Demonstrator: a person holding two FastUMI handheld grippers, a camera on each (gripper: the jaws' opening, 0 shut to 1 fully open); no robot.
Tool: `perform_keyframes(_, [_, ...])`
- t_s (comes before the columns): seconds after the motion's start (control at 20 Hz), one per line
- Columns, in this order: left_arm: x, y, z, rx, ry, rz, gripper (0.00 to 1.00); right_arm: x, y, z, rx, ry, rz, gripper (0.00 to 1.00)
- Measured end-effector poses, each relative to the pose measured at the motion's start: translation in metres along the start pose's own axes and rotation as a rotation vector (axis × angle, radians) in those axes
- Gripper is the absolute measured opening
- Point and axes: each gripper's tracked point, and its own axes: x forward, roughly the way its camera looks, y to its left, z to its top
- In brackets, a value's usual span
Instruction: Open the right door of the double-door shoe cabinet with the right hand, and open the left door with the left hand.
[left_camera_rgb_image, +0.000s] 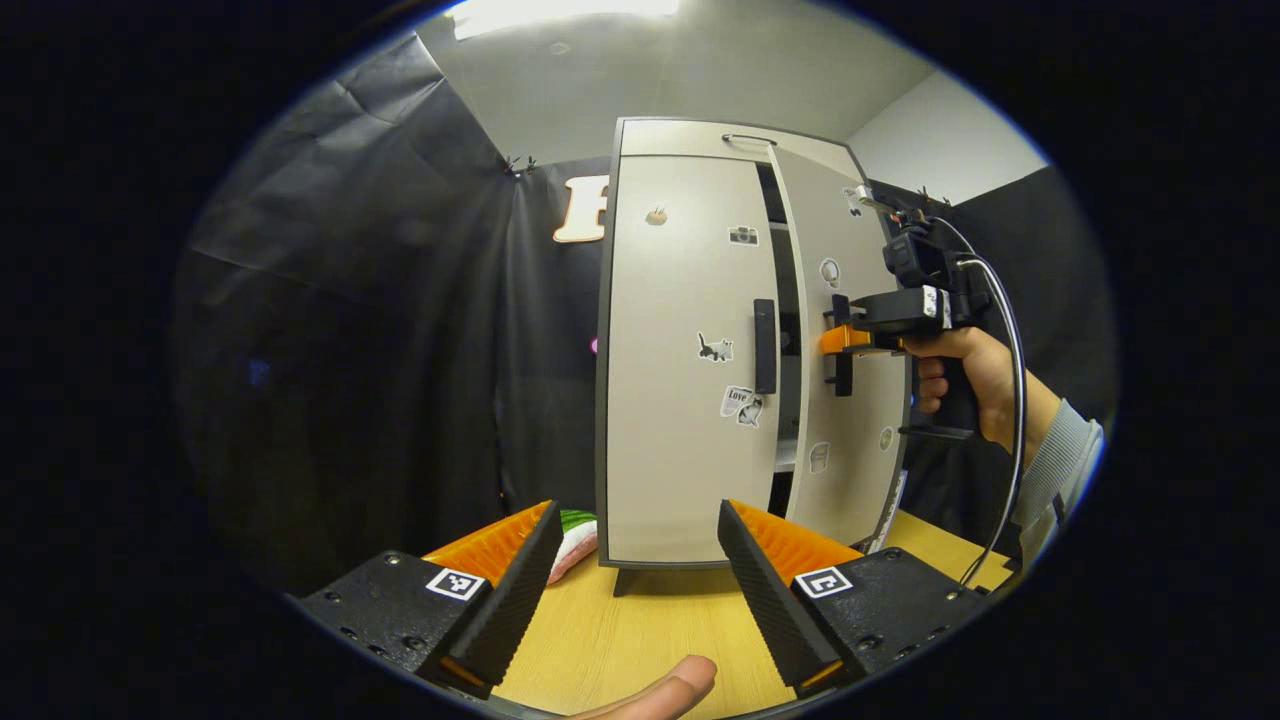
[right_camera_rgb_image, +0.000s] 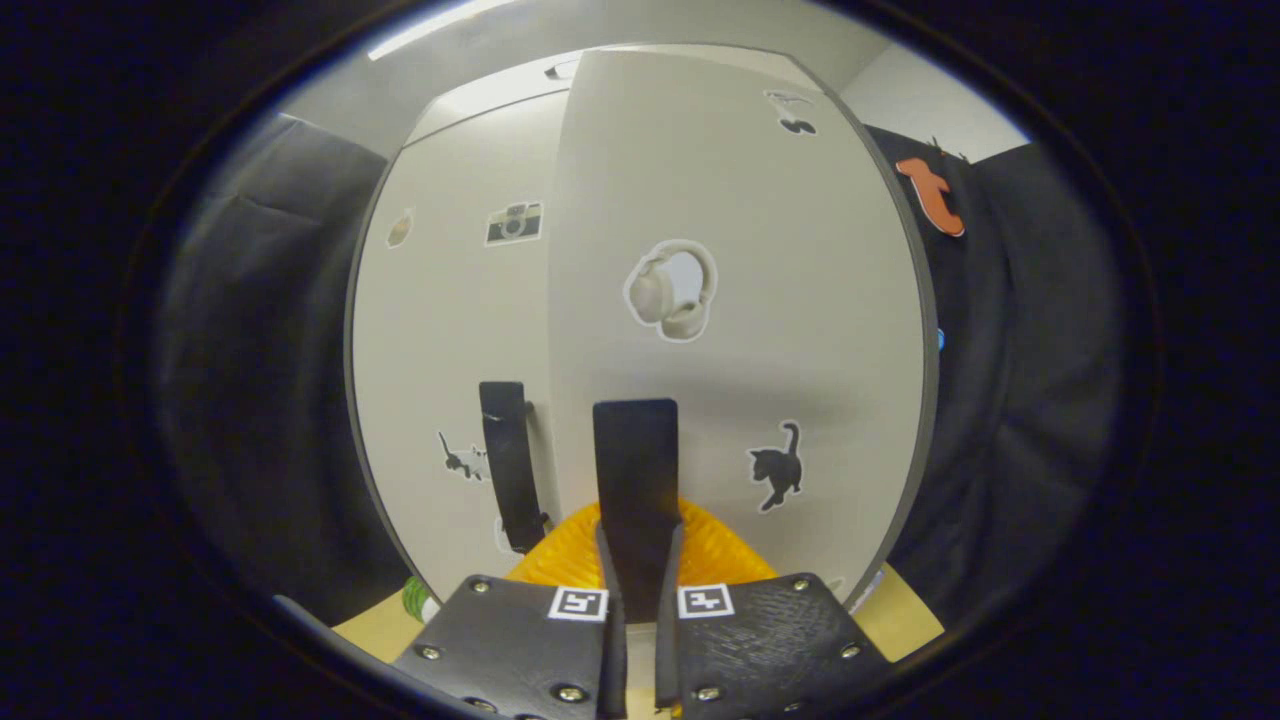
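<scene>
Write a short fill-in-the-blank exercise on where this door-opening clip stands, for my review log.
1. The right gripper is shut on the right door's ____.
2. The right door is ajar, while the left door is ____.
3. The left gripper hovers with its jaws ____.
4. The shoe cabinet stands on a ____ table.

Missing words: handle; closed; open; wooden

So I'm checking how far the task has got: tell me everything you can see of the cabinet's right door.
The right door is a pale beige, matte panel with a dark edge, swung partly open so a dark gap shows between it and the closed left door. It carries stickers, among them headphones and a black cat. Its dark vertical bar handle is clamped between the right gripper fingers. The cabinet stands on a wooden table.
</scene>
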Motion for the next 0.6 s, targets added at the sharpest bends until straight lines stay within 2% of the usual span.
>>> perform_keyframes(0.6, [-0.006, 0.002, -0.006, -0.022, 0.004, -0.011, 0.97, -0.027, -0.011, 0.002, 0.018, -0.009, 0.098, 0.11])
